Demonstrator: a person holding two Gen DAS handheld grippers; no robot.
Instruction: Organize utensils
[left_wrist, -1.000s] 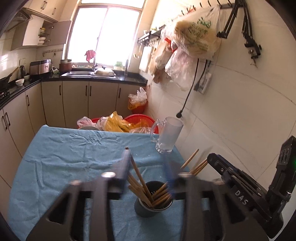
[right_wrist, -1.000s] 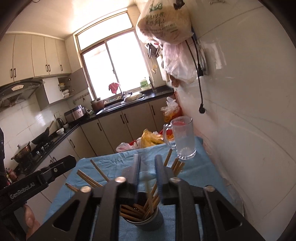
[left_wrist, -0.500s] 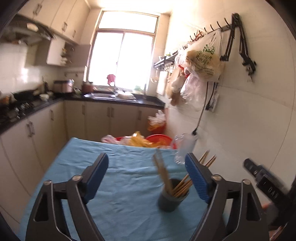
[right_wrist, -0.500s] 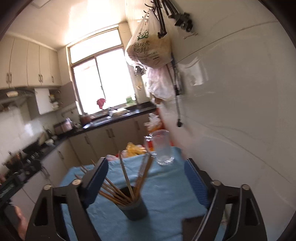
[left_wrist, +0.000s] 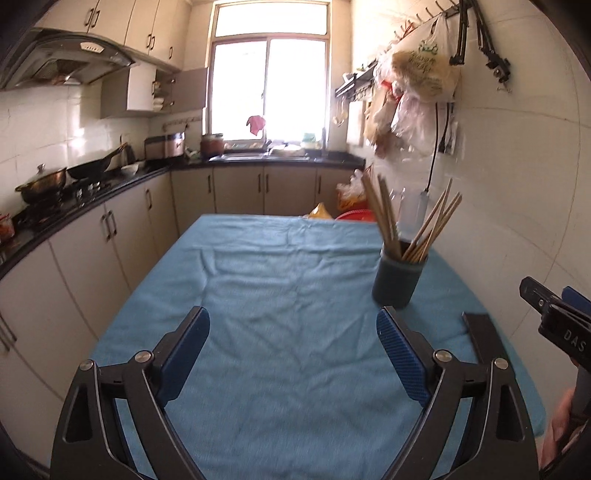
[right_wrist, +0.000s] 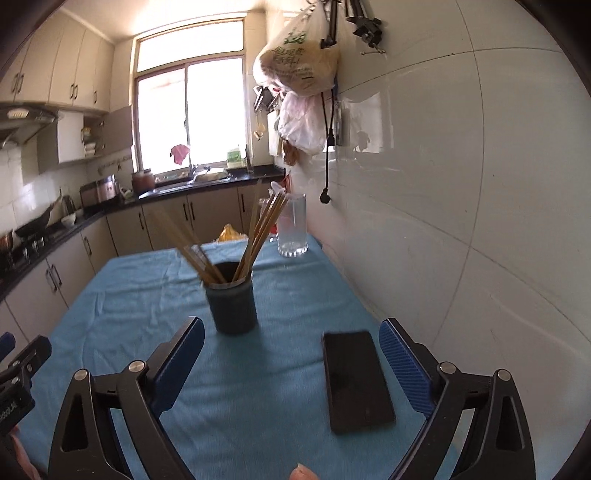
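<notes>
A: Left tongs (left_wrist: 291, 343) spread wide, having just been opening, nothing between the pads. Right tongs (right_wrist: 291, 350) likewise gaping after opening, nothing gripped, though hovering over a black phone (right_wrist: 356, 380) lying flat on the blue cloth (right_wrist: 147, 295).

B: And the chopsticks (right_wrist: 260, 236)?

A: Standing fanned out in the dark cup (right_wrist: 232, 306), upright on the counter, ahead of both tongs and apart from them. Glass mug (right_wrist: 292, 229) further back, near the tiled wall.

B: Likely trouble?

A: Top-heavy load, by the look of it: long sticks leaning outward past the rim. Any swipe across those tips probably enough to tip the cup and scatter everything. Loose, wrinkled cloth too; snagging it with a pad could drag cup and phone together.

B: And the phone?

A: Close beneath the right-hand pad. Dropping low there risks scraping or shoving it toward the counter edge.
</notes>
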